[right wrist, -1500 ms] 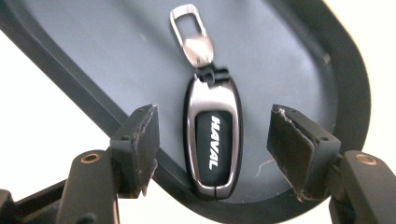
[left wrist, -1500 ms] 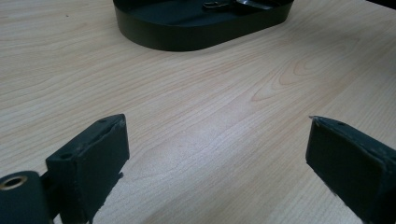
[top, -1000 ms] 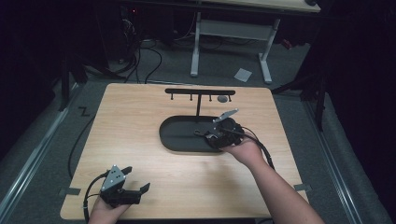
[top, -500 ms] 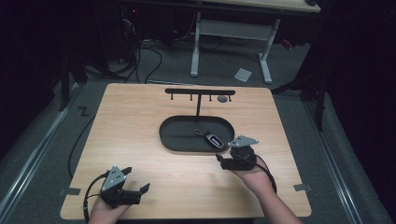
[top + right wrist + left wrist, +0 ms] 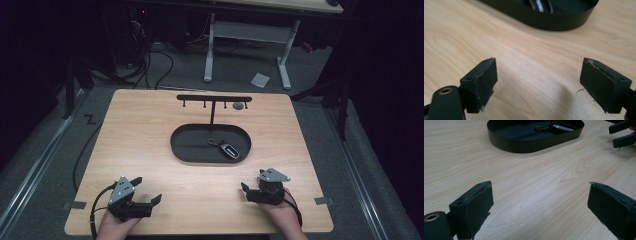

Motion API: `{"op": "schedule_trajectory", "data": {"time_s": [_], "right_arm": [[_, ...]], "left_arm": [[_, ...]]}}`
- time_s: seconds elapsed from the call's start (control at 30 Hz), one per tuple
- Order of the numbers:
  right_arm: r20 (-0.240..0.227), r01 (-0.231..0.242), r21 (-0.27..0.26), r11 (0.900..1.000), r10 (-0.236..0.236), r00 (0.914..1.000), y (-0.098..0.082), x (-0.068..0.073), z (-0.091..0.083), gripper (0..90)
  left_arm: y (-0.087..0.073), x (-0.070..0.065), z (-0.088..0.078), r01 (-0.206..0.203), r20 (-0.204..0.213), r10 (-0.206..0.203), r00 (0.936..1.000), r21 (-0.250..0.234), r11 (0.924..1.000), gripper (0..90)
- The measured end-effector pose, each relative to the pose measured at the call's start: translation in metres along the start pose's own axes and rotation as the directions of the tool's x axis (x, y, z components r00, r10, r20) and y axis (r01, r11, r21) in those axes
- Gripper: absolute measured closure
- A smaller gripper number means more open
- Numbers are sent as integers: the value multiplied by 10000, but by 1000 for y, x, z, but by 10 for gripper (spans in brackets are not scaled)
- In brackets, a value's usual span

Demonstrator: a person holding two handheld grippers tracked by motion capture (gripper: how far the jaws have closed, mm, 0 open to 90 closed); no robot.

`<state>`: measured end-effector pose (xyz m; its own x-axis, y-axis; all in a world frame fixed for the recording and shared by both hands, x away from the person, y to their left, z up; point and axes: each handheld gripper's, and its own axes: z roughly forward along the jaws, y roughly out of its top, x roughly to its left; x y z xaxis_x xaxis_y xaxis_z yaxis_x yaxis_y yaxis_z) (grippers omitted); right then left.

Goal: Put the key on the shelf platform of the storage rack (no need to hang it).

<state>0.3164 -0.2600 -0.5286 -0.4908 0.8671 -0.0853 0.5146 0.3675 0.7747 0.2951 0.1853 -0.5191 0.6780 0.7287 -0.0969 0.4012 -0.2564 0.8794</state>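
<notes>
Light wooden table (image 5: 150, 140), rounded corners, dark floor around it. Black oval tray (image 5: 192, 150) near table centre, low wall all round. Thin black T-shaped rack (image 5: 214, 98) rising at tray's far edge, short pegs under its crossbar; small round grey item (image 5: 238, 106) at crossbar's right end, too small to identify.

Left gripper (image 5: 150, 200) at near left corner, held in a hand (image 5: 114, 227), grey three-cornered plate on top, cable looping to its left. Jaws spread wide, nothing between them; in left gripper view (image 5: 540, 202) bare wood grain between the pads.

Right gripper (image 5: 245, 190) at near right, held in a hand (image 5: 281, 216), well apart from tray. Jaws spread wide and empty in right gripper view (image 5: 539, 80); tray wall (image 5: 554, 23) ahead of them.

Key fob (image 5: 230, 149) lying flat inside tray, right of centre, with small ring or clip (image 5: 215, 142) at its far-left end, probably attached. Same fob (image 5: 562, 127) visible over tray rim (image 5: 524, 145) in left gripper view.
</notes>
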Motion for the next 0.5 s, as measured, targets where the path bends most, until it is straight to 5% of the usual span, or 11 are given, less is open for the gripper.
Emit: {"op": "schedule_trajectory", "data": {"time_s": [0.07, 0.17, 0.5], "right_arm": [[-74, -244, -292, 9993, 242, 9997, -1, 1, -3, 141], [-134, 87, -311, 9995, -91, 9999, -3, 2, -5, 141], [-71, 89, -587, 9982, -93, 9999, -4, -1, -15, 139]], "left_arm": [[-1, -2, 3, -153, 16, 153, 9999, 169, 9997, 73], [-2, -2, 6, -242, -56, 244, 9997, 343, 9991, 73], [0, 0, 1, -114, -242, 117, 9996, 92, 9999, 75]]}}
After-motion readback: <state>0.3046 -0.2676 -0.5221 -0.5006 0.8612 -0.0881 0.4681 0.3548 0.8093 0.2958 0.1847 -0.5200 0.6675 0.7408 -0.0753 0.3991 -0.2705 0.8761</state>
